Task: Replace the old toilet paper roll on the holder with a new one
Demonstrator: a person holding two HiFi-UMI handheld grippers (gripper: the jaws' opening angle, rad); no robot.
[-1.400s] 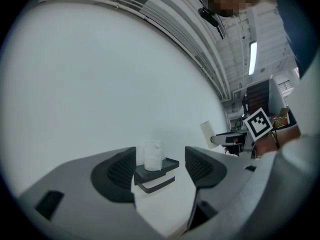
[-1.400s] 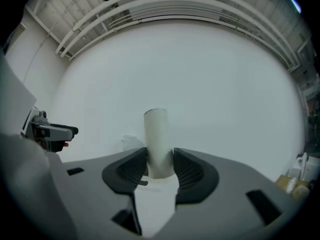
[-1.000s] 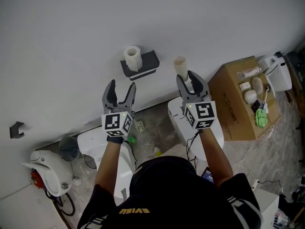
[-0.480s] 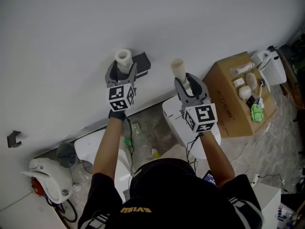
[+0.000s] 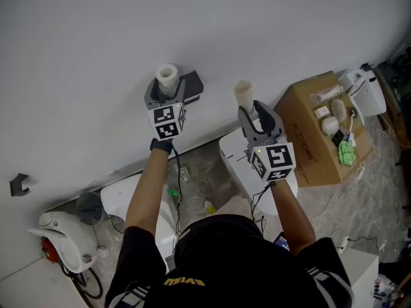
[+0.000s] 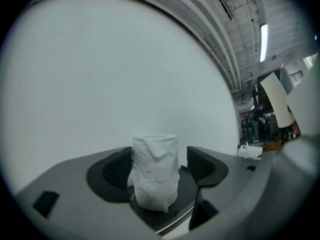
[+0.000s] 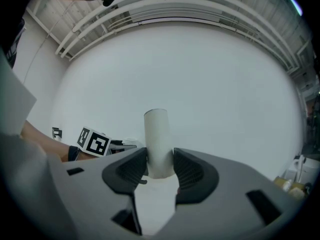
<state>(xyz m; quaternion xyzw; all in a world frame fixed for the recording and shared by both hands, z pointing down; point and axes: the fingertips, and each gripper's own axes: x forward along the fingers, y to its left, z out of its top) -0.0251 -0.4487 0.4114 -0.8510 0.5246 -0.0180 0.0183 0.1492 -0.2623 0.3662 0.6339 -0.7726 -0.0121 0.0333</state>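
A small, ragged white toilet paper roll [image 5: 167, 77] stands upright on a dark wall holder [image 5: 193, 84]. My left gripper [image 5: 166, 90] reaches level to it. In the left gripper view the roll [image 6: 155, 171] stands between the two pads; a gap shows on its right side, so the jaws are open around it. My right gripper [image 5: 252, 111] is to the right, away from the holder, shut on the lower end of a pale bare tube [image 5: 243, 94]. The right gripper view shows both pads pressed on the tube [image 7: 157, 134].
The white wall [image 5: 96, 37] fills the far side. Below the arms stand white ceramic fixtures [image 5: 239, 162]. To the right sits an open cardboard box [image 5: 318, 143] with small items on it. On the wall at far left is a dark hook [image 5: 19, 183].
My left gripper has moved forward to the holder, and its jaws now flank the roll. The right gripper has hardly shifted and still holds the tube.
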